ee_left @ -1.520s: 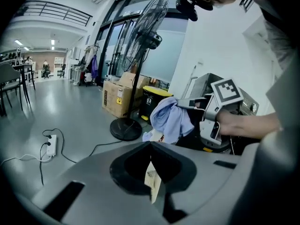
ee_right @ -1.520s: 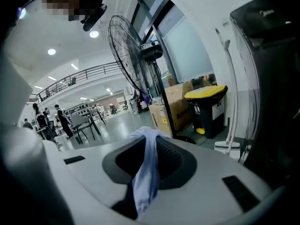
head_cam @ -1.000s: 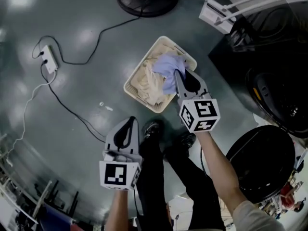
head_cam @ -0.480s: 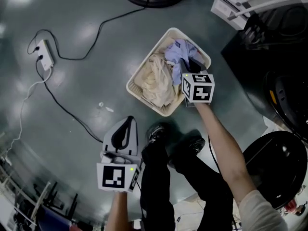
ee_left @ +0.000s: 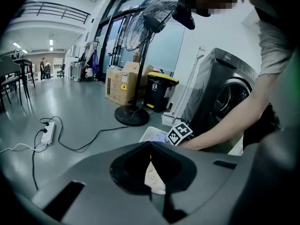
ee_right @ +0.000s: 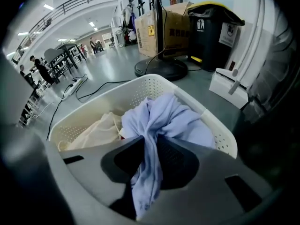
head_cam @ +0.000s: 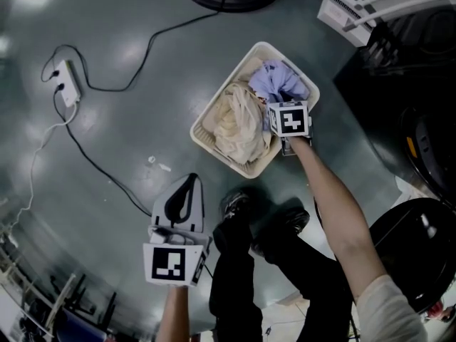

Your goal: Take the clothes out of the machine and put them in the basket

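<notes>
- Two grippers show. The left gripper [head_cam: 189, 184] hangs by the person's shoes [head_cam: 231, 204], angled down, its jaws closed together on nothing.
- The right gripper [ee_right: 149, 140] points steeply down into the basket [ee_right: 220, 135]. Its jaws, just eased slightly wider, pinch a fold of the soft, crumpled lilac garment [ee_right: 164, 116].
- Cream clothes [ee_right: 96, 128] lie beside it in the perforated plastic basket.
- In the head view the marker cube [head_cam: 288, 118] hides the right jaws.

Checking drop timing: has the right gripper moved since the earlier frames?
Yes. The right gripper has come from the near corner of the basket to over its inside, blue cloth pinched between its jaws.
</notes>
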A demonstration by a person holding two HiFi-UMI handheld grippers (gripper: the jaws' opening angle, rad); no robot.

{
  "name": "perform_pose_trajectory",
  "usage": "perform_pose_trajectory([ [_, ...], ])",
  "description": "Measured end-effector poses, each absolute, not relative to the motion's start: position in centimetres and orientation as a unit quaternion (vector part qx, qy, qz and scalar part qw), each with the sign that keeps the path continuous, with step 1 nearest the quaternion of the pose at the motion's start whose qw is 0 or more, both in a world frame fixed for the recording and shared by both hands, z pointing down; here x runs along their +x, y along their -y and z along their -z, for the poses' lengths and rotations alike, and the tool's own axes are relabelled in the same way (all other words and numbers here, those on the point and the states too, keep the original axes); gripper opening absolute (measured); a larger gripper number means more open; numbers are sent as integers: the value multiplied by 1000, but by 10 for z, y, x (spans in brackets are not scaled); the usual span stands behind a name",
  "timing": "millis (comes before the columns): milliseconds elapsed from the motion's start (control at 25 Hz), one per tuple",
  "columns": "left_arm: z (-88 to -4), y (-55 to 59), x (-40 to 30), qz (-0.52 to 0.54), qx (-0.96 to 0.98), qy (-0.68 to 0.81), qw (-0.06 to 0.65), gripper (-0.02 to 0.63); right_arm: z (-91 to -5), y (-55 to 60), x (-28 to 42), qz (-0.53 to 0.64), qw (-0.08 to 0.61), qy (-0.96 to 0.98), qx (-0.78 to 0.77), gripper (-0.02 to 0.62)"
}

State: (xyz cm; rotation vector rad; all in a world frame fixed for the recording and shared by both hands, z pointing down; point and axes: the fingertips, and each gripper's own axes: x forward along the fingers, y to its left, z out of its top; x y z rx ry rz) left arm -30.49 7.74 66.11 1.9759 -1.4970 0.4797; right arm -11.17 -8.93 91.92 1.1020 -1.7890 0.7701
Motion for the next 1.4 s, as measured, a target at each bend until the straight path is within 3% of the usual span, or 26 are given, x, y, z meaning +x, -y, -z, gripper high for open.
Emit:
perform_pose_trajectory([
  [80,-654,-77,-304,-180,747,564,301,18,-913,89,-114,-310,432,727,435,135],
  [160,-650,-78,-303,-185,750,561,298,19,-901,91,-117,-319,412,736,433,242],
  [240,-645,-81,-298,-190,752,556,298,19,-889,90,-116,-324,391,740,441,306],
  [600,-581,-66,-265,-180,774,533,291,18,-777,81,-92,-273,328,773,470,331],
  [760,-549,-53,-248,-181,789,515,281,18,-707,65,-83,-245,291,788,484,298],
  [1240,-486,-36,-177,-201,835,444,257,18,-560,-8,-17,-266,211,758,557,86],
  [1400,-467,-43,-149,-207,841,426,260,18,-520,-29,5,-275,197,749,569,44],
])
